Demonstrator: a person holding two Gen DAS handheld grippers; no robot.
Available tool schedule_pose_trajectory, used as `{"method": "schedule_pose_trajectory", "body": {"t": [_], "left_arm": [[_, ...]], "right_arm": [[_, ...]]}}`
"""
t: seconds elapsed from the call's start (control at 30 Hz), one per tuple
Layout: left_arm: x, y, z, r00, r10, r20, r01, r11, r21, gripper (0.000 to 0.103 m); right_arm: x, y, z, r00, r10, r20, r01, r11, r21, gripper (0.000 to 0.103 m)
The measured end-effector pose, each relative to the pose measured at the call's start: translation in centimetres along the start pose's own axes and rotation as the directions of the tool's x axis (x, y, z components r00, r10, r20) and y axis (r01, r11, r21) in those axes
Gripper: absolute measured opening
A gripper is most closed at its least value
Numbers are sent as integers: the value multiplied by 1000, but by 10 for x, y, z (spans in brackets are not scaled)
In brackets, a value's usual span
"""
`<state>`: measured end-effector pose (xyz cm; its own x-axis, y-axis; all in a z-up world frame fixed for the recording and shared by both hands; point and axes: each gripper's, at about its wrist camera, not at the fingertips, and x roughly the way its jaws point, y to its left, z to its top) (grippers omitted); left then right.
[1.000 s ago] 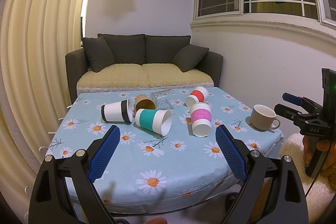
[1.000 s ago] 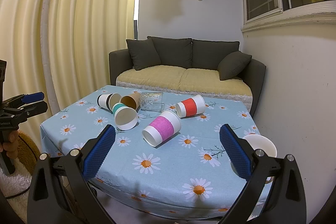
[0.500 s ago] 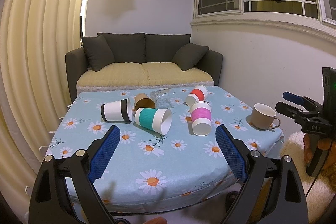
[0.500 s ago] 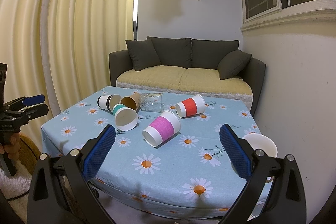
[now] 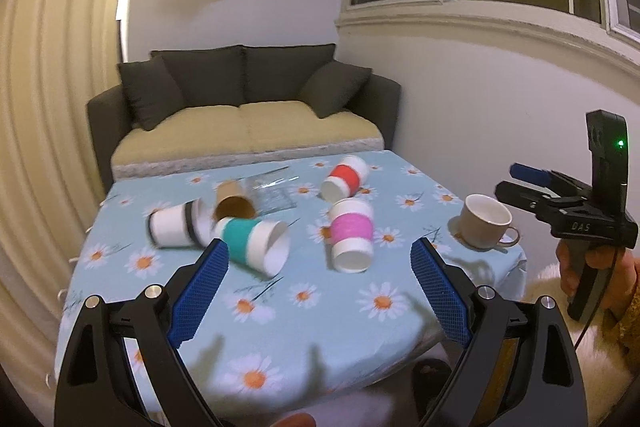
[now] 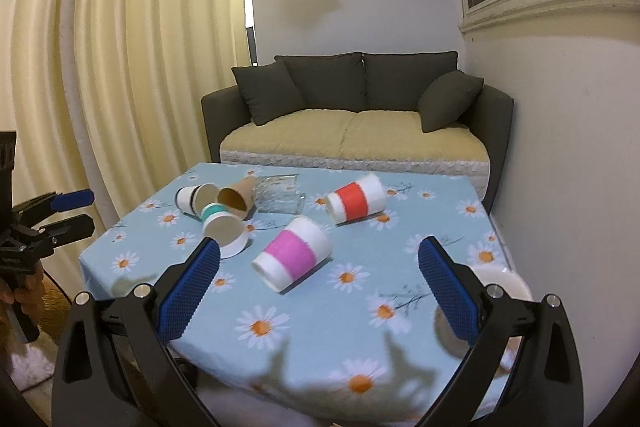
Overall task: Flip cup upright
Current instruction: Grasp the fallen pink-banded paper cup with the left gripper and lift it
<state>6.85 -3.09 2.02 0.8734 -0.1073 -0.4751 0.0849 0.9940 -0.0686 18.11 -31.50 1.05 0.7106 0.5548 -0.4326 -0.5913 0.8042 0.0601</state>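
Several paper cups lie on their sides on the daisy tablecloth (image 5: 304, 331): a pink-banded cup (image 5: 352, 237) (image 6: 294, 254), a teal-banded cup (image 5: 254, 241) (image 6: 222, 225), a black-banded cup (image 5: 176, 225) (image 6: 194, 198), a red-banded cup (image 5: 345, 177) (image 6: 355, 201) and a plain brown cup (image 5: 234, 201) (image 6: 238, 197). My left gripper (image 5: 318, 291) is open and empty above the near table edge. My right gripper (image 6: 318, 287) is open and empty, close before the pink-banded cup.
A beige mug (image 5: 484, 221) stands upright at the table's right edge, partly hidden in the right wrist view (image 6: 500, 277). A clear glass (image 6: 280, 195) lies on its side behind the cups. A dark sofa (image 5: 244, 119) stands behind the table, curtains to the left.
Both grippers have moved forward and lower toward the table, so the cups look larger. The cups themselves have not moved. Both jaws stay open.
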Motion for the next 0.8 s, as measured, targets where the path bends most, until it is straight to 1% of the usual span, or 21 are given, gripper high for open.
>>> {"method": "schedule_pose_trajectory", "body": {"t": [0.07, 0.13, 0.3, 0.4, 0.5, 0.53, 0.63, 0.67, 0.7, 0.73, 0.8], "left_arm": [[18, -10, 10, 1000, -20, -20, 20, 1000, 20, 90], [38, -18, 18, 997, -43, -58, 44, 999, 26, 90], [84, -39, 35, 989, -84, -118, 90, 995, 48, 90], [114, -53, 42, 981, -94, -170, 106, 992, 64, 90], [145, -60, 47, 964, -111, -242, 131, 989, 67, 90], [157, -62, 49, 954, -122, -272, 144, 988, 61, 90], [185, -63, 50, 931, -120, -346, 149, 987, 57, 90], [194, -62, 49, 921, -122, -370, 153, 986, 58, 90], [206, -61, 48, 907, -111, -406, 148, 987, 61, 90], [212, -60, 47, 899, -106, -426, 144, 988, 60, 90], [236, -56, 44, 856, -99, -507, 134, 990, 34, 90]], "right_arm": [[5, -12, 5, 1000, -7, -4, 7, 1000, -2, 98], [12, -23, 7, 1000, -12, -14, 12, 1000, 7, 98], [33, -54, 10, 997, -6, -71, 9, 999, 46, 98], [45, -65, 11, 995, -12, -96, 14, 1000, 25, 98], [56, -75, 10, 992, -14, -123, 17, 999, 27, 98], [60, -77, 10, 991, -13, -134, 16, 999, 28, 98], [74, -86, 9, 983, -7, -182, 13, 999, 31, 98], [77, -88, 9, 981, 6, -192, 0, 1000, 31, 98], [81, -90, 9, 979, 17, -203, -13, 1000, 23, 98], [83, -90, 10, 978, 19, -209, -16, 1000, 14, 98], [89, -94, 10, 973, 31, -228, -29, 1000, 10, 98]]}}
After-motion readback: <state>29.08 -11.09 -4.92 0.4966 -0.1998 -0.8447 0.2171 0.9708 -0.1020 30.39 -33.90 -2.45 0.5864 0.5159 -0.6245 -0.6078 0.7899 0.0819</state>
